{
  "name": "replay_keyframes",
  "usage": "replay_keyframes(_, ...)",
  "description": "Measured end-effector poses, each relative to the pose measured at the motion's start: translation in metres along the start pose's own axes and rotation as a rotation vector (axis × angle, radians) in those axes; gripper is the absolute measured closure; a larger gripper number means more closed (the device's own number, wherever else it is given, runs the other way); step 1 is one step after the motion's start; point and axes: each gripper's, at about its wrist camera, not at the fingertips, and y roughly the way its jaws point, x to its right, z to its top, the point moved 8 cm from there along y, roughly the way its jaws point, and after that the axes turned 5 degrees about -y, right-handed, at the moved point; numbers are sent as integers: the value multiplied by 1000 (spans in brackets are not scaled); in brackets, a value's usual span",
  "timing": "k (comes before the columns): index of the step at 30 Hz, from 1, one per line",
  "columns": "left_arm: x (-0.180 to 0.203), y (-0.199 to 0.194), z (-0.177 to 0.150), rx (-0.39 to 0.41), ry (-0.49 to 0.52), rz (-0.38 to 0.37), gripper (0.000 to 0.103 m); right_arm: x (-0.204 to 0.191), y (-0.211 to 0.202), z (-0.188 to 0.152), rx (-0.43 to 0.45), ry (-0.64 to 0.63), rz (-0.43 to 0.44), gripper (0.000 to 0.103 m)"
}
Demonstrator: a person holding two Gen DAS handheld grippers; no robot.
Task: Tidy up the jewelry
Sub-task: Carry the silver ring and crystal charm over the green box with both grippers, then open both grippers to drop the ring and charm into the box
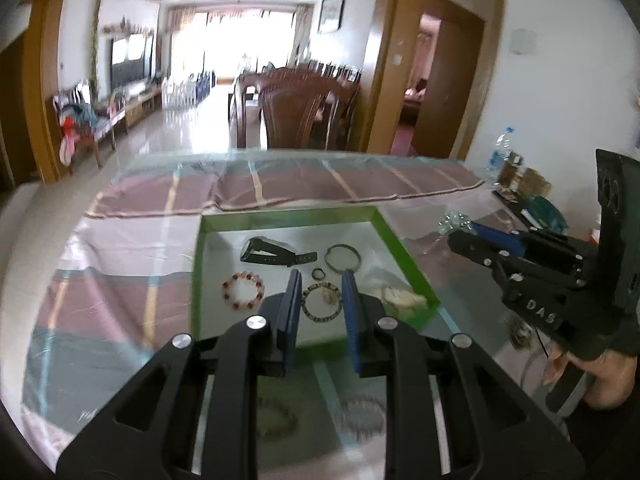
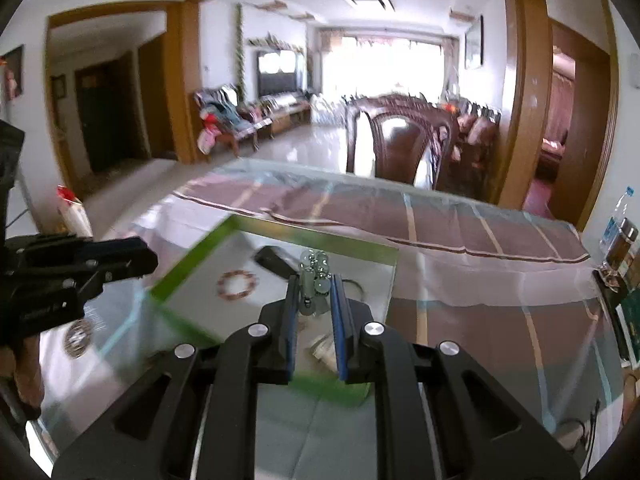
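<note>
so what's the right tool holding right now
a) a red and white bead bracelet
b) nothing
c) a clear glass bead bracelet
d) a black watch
c: in the right wrist view the right tool is clamped on a clear glass bead bracelet, while the black watch and the red and white bead bracelet lie in the green-rimmed tray.

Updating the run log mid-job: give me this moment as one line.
right gripper: shut on clear bead bracelet | left gripper: empty, jaws narrow | green-rimmed tray: watch, red bead bracelet, bangle inside
</note>
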Motion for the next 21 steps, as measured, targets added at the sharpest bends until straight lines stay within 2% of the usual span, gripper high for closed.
replay_keyframes(4,-13,72,4,-101,-44,46,83,19,63,0,-87,29,-31,88)
replay_keyframes(7,-17,106,3,-143,-48,74,82,30,91,-1,-122,50,-49,88)
replay_keyframes(9,-21,117,2,-143,-56,88,81,41,109,-5,-139,69,-72,87)
replay_keyframes(10,-22,120,2,-137,-63,91,63,44,117,-7,-147,79,-77,83)
replay_keyframes(11,-25,121,3,-120,-73,108,27,49,119,-9,-145,86,-80,75)
replay_keyframes(12,-30,118,5,-93,-80,125,14,54,120,-7,-136,94,-86,54)
replay_keyframes(13,-34,111,9,-47,-86,144,8,56,114,-5,-108,105,-100,43)
replay_keyframes(14,-39,98,11,1,-94,159,8,59,102,-1,-58,113,-114,37)
replay_keyframes(15,-42,87,11,13,-104,154,8,60,89,3,-17,119,-116,35)
replay_keyframes(17,-46,59,9,49,-134,119,7,58,49,11,78,149,-90,22)
replay_keyframes(21,-53,-36,-11,221,-149,94,4,41,-45,-2,223,187,-61,5)
